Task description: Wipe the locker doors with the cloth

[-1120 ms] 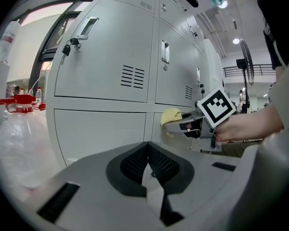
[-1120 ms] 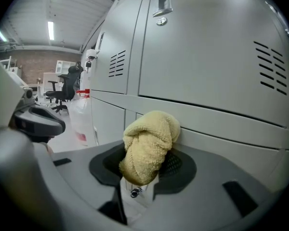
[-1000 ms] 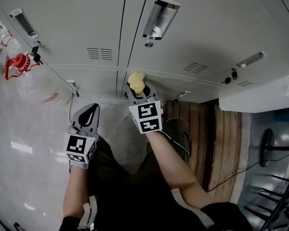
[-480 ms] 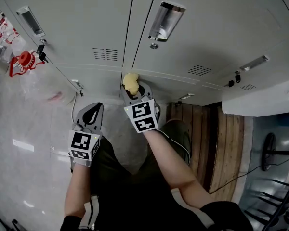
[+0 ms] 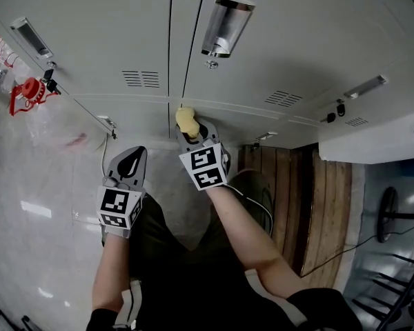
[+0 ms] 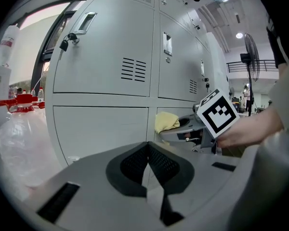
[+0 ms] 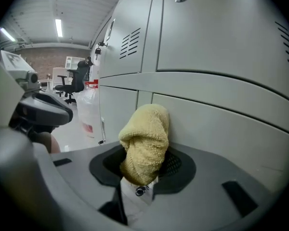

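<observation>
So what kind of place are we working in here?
Probably a locker area in a large workshop or office hall: grey metal lockers with vents and keyed locks, an office chair beyond, and a standing fan.

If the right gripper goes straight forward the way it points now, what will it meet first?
The yellow cloth held in the right gripper leads, and it would most likely press first on the grey lower locker door just ahead. It may be touching now; the depth is unclear.
</observation>
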